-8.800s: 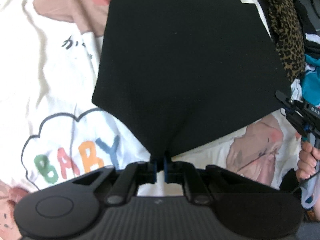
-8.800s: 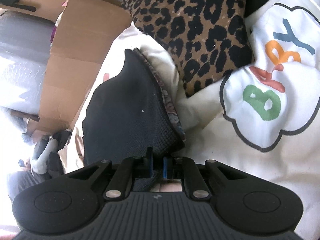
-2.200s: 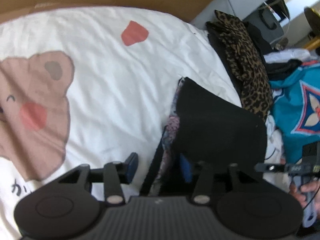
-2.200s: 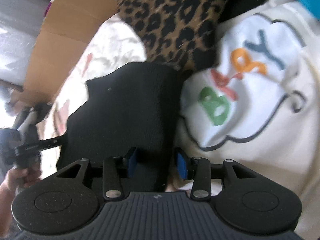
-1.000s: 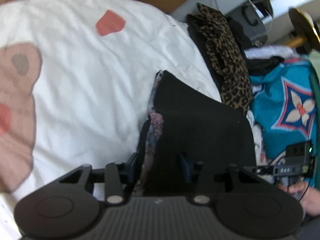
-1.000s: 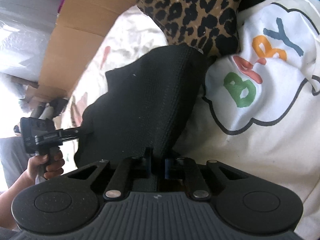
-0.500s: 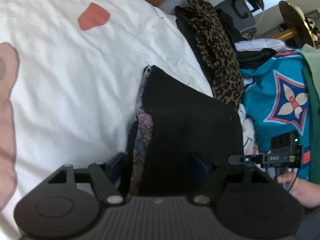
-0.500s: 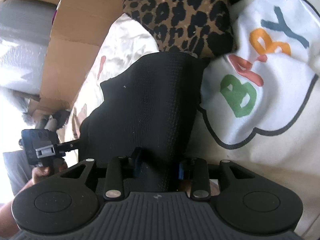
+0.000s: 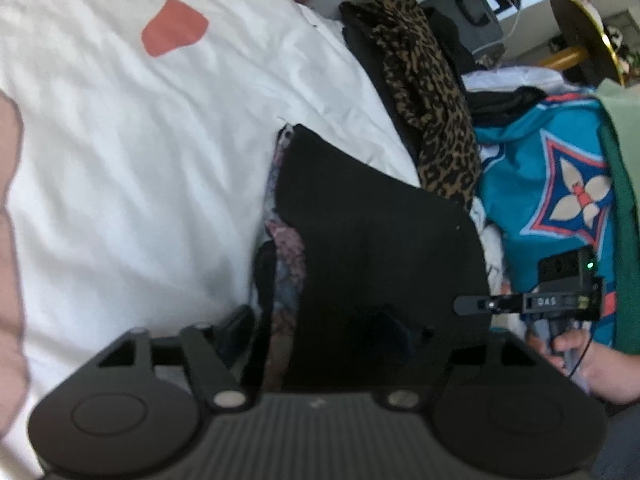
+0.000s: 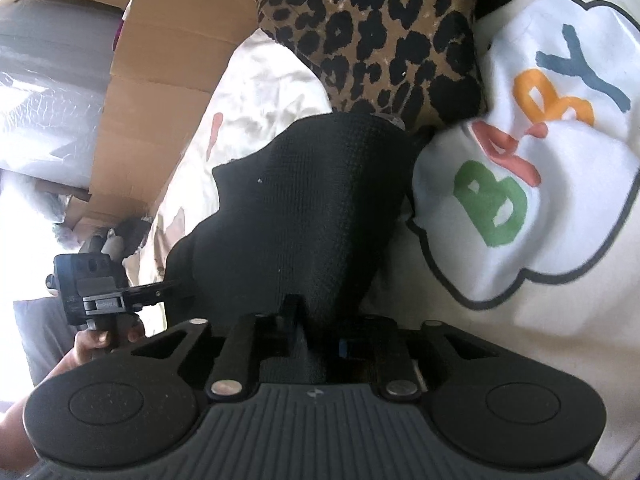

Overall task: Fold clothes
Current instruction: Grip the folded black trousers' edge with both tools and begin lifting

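Item: folded black knit garment [image 9: 372, 248], lying on my white printed bed sheet [image 9: 120, 160] beside the leopard-print cloth [image 9: 432, 92]. My left gripper [image 9: 320, 328] has just been opening, jaws straddling its edge to release. My right gripper [image 10: 316, 332], jaws narrowing, pinches its corner, probably steadying the fold.

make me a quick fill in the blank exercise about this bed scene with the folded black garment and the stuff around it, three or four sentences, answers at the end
1. The folded black garment lies on a white bedsheet printed with the word ____.
2. Beyond the black garment sits fabric with a ____ print.
3. In the left wrist view, the garment at the right is mostly ____ in colour.
4. The brown material along the bed's far edge is ____.

Missing words: BABY; leopard; teal; cardboard
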`<state>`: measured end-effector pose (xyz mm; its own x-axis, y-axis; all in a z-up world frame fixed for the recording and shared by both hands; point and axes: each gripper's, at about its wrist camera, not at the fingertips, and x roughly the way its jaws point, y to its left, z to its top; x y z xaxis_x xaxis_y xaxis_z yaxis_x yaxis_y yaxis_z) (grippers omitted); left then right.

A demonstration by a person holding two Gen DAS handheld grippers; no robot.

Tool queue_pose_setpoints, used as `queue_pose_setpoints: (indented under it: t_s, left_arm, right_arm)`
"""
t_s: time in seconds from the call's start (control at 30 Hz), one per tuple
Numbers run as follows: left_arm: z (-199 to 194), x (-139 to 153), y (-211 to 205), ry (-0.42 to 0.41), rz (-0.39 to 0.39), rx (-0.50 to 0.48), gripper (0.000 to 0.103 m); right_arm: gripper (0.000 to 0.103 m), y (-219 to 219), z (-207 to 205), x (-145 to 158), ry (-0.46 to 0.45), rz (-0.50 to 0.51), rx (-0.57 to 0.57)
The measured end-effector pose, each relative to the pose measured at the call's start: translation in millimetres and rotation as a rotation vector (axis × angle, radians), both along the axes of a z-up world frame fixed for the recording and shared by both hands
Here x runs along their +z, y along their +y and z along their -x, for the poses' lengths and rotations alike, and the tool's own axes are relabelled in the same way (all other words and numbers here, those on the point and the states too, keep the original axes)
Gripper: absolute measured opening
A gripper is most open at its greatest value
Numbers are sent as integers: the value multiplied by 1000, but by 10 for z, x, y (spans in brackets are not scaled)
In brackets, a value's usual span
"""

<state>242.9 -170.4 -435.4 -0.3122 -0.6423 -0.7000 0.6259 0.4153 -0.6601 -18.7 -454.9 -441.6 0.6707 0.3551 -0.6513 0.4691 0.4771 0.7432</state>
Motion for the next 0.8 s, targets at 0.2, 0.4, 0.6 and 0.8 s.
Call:
queue_pose_setpoints:
  t_s: [0.2, 0.4, 0.6, 0.8]
  left_arm:
    - [56, 0, -168, -11, -12, -26, 70]
    - [79, 11, -144, -1, -44, 18, 47]
    - [179, 119, -190, -57, -117, 63, 38]
    - [270, 275, -301, -118, -204, 72, 35]
  right_arm:
    - [34, -20, 6, -53, -5, -13, -28]
    - [10, -19, 16, -8, 22, -1, -14]
    - [7, 81, -125, 194, 82, 89, 41]
    - [7, 180, -233, 390, 131, 187, 89]
